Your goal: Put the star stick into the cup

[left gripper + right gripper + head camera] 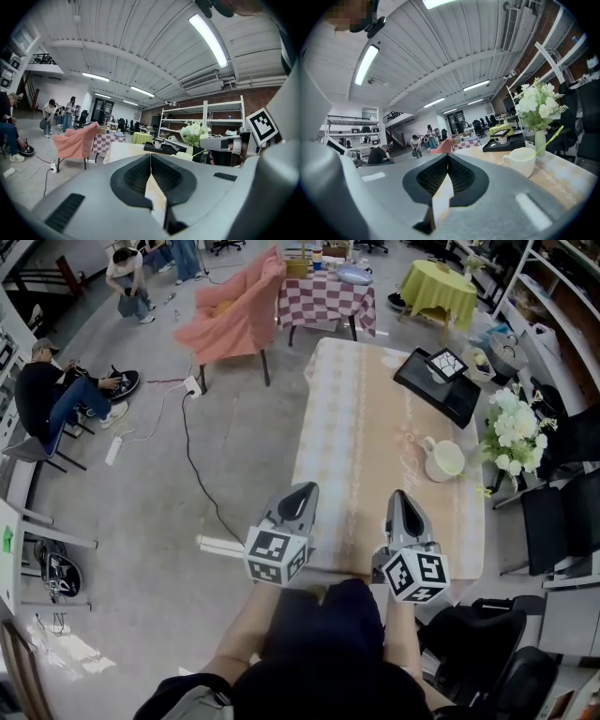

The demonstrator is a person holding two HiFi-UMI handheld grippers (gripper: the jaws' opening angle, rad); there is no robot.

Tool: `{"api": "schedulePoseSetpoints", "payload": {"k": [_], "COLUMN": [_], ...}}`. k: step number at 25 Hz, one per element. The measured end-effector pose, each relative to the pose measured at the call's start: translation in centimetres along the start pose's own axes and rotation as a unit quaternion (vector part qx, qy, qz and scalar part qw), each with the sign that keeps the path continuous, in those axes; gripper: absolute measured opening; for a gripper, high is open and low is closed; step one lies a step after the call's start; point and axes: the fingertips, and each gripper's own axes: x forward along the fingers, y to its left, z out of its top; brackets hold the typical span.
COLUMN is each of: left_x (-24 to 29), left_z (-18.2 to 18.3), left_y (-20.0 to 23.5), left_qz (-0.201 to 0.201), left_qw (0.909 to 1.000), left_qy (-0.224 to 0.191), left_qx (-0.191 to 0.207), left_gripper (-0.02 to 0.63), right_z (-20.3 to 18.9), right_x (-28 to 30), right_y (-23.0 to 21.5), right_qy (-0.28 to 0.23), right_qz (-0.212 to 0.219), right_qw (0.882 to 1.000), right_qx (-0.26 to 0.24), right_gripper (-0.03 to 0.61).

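— What carries everything?

— A long bench [356, 427] under a pale patterned cloth, on a grey concrete floor [187, 484] in a big open hall. Beyond its far end stand a pink-draped chair [239, 315] and a checkered table [323, 296].

— Does any view add to that?

— The head view gives the floor and people [56, 390] sitting at the left. Only the two gripper views show the ribbed ceiling [140, 47] with strip lights and the shelves [201, 117] by the brick wall.

— On the bench?

— A black tray [436, 390] near the far right corner, flowers [511, 432] at the right edge, and the cup [445, 460] beside them, halfway along that edge.

— And the star stick?

— The right gripper view shows the star stick [551, 138] as a thin yellow-green line slanting from the cup's rim up towards the flowers. I can't tell whether its lower end sits in the cup or behind it.

— The tools?

— The left tool [309, 488] and right tool [401, 493] hover at the near end, each with its jaws closed together on nothing.
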Motion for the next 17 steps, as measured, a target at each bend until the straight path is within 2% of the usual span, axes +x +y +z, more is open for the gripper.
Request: {"api": "schedulePoseSetpoints", "payload": {"k": [17], "left_x": [-0.6], "left_z": [1.0], "left_y": [2.4], "left_qz": [0.011], "left_qw": [0.9998], "left_qy": [-0.007], "left_qx": [0.012], "left_gripper": [0.011], "right_z": [-0.2], "right_x": [2.1], "right_y": [1.3], "right_qy": [-0.004], "right_qz": [0.004], "right_qw": [1.000], "right_qx": [0.012], "right_gripper": [0.003]}}
